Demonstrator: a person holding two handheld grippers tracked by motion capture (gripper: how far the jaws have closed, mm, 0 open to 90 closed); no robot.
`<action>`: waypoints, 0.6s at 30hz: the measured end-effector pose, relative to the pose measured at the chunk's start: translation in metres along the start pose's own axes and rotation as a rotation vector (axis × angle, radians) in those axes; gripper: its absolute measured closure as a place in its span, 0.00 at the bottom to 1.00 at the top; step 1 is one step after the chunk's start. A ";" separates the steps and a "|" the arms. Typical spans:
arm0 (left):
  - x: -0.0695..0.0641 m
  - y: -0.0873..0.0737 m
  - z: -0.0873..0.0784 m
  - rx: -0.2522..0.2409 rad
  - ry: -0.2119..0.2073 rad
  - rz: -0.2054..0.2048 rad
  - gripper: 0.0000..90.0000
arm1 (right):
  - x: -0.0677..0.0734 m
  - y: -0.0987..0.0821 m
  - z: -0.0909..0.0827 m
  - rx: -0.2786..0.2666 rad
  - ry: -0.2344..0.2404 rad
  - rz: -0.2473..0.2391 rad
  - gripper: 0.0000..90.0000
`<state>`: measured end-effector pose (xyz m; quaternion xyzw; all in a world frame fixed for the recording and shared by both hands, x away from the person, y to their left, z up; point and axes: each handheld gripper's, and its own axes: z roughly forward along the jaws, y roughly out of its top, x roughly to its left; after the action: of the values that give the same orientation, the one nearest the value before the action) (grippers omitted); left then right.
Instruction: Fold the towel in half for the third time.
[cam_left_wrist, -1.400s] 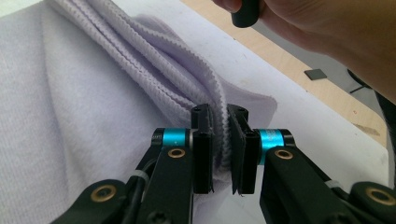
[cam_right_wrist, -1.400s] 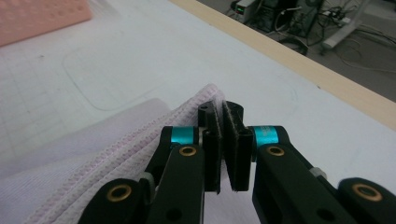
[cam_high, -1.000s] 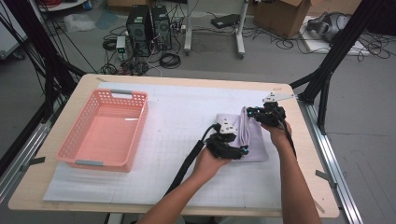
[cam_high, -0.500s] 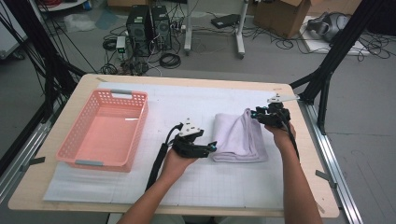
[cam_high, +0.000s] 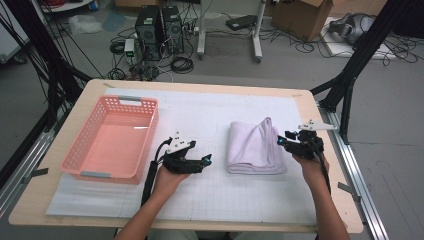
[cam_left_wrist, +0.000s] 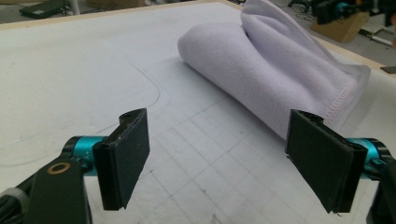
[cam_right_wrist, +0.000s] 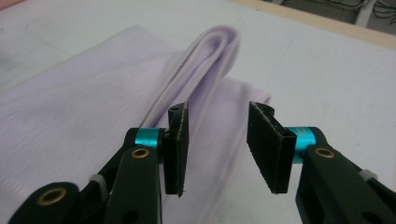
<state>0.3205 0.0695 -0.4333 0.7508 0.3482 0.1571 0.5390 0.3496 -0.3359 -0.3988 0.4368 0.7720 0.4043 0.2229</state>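
From up high I see the folded towel (cam_high: 255, 147) lying flat on the white mat (cam_high: 210, 115), with my left gripper (cam_high: 204, 161) a bit to its left, my right gripper (cam_high: 281, 141) just at its right edge, and the pink basket (cam_high: 114, 137) far off to the towel's left. In the left gripper view the jaws have just been opening and stand spread wide with nothing between them, and the towel (cam_left_wrist: 275, 70) lies ahead. In the right gripper view the jaws have just been opening too, with a gap over the towel's (cam_right_wrist: 93, 107) raised fold, not pinching it.

The basket (cam_high: 115, 140) sits on the left of the worktop (cam_high: 210, 110). The towel (cam_high: 255, 147) lies on the right. The left gripper (cam_high: 202, 162) is between them, the right gripper (cam_high: 281, 141) just right of the towel.
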 end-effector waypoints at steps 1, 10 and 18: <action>0.001 -0.001 -0.001 -0.005 -0.003 0.002 0.25 | 0.005 -0.003 -0.002 0.003 0.007 -0.007 0.62; 0.005 -0.006 -0.007 -0.021 -0.013 0.011 0.28 | 0.040 -0.028 0.000 0.015 0.090 0.068 0.50; 0.005 -0.009 -0.011 -0.014 -0.020 0.013 0.29 | 0.046 -0.030 0.009 0.087 0.020 0.049 0.91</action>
<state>0.3146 0.0820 -0.4382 0.7508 0.3369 0.1554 0.5465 0.3173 -0.3019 -0.4278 0.4609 0.7801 0.3799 0.1861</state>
